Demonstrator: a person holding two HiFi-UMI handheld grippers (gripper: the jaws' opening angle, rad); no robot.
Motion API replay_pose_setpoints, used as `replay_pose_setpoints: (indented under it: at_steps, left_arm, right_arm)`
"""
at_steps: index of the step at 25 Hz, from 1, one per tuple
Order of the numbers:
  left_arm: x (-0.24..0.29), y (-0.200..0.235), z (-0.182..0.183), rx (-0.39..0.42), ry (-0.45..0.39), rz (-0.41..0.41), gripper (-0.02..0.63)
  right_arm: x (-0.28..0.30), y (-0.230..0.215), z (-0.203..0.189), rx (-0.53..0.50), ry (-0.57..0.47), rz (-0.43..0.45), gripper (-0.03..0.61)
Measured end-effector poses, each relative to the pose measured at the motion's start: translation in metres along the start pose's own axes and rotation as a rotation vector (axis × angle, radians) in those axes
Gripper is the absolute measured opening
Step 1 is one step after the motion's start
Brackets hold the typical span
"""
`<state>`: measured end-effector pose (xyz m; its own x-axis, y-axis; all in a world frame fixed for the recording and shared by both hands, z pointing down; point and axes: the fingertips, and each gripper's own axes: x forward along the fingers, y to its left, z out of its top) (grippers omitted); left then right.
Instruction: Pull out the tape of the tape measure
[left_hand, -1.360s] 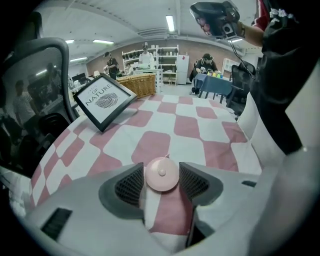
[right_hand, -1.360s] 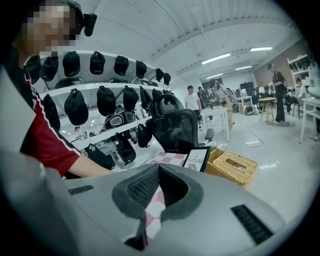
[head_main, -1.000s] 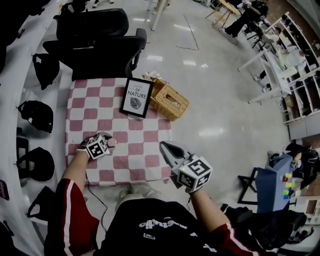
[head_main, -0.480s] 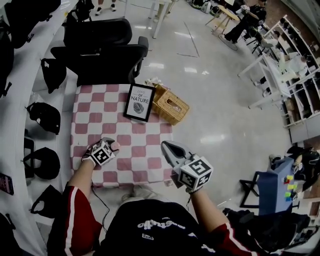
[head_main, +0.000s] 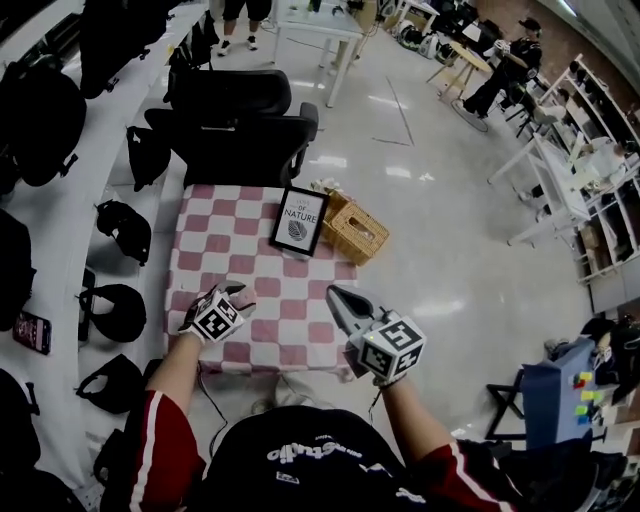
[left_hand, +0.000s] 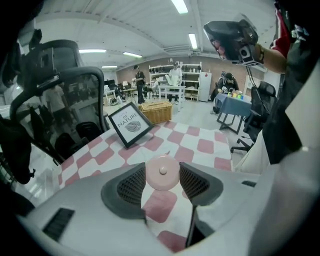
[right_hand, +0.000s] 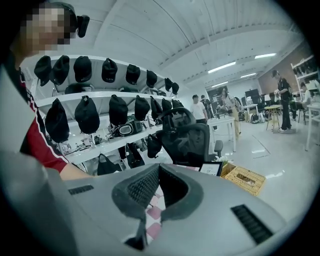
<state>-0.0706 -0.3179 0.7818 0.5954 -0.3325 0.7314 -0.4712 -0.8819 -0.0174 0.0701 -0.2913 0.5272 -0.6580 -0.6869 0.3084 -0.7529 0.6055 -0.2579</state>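
The left gripper (left_hand: 162, 176) clamps a round pink tape measure (left_hand: 162, 172) between its jaws, above the front left part of a pink-and-white checked tablecloth (head_main: 270, 290). The right gripper (right_hand: 159, 170) has its jaw tips together with nothing between them, at the cloth's front right corner. Farther back stand a black-framed leaf print (head_main: 299, 219) and, just beside it, a woven wicker basket (head_main: 356, 232).

sign | framed picture (left_hand: 131, 123) | reads "OF NATURE"
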Motion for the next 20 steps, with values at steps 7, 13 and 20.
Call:
replay_pose_setpoints:
  at_steps: [7, 13, 20]
  left_arm:
    - [-0.061, -0.024, 0.04, -0.05, -0.139, 0.069, 0.215]
    - [-0.113, -0.04, 0.065, -0.119, -0.254, 0.156, 0.215]
    - [-0.176, -0.07, 0.11, -0.106, -0.331, 0.225, 0.215]
  right_arm:
    - [-0.014, 0.023, 0.014, -0.043, -0.028, 0.023, 0.003]
    - [-0.027, 0.044, 0.028, -0.085, -0.048, 0.035, 0.003]
    - [-0.052, 0.079, 0.047, -0.13, -0.104, 0.055, 0.003]
